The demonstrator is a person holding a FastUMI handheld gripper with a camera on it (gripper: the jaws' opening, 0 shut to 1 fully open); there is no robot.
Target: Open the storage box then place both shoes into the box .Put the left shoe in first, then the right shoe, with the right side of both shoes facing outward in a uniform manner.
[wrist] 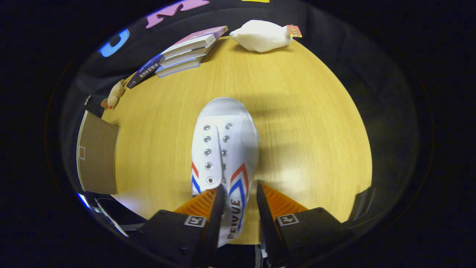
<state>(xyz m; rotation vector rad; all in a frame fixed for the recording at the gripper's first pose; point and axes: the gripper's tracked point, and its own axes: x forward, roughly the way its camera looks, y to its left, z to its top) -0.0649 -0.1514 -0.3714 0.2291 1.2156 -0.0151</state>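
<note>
A white canvas shoe (223, 141) with red and blue chevrons and metal eyelets points away from me over the wooden table (297, 111), toe forward. My gripper (241, 199) is shut on the shoe's heel-side wall. The left finger (217, 208) sits at the shoe's opening and the right finger (264, 208) is against its lettered outer side. The shoe's shadow falls on the table to its right, so it looks lifted off the surface. A brown cardboard storage box (97, 156) stands at the table's left edge, level with the shoe. I cannot make out its inside.
A stack of books (186, 50) lies at the table's far left corner. A white plush toy (262, 35) with a small tag rests at the far edge. A small tan toy (115, 93) sits near the box. Bare tabletop stretches right of the shoe.
</note>
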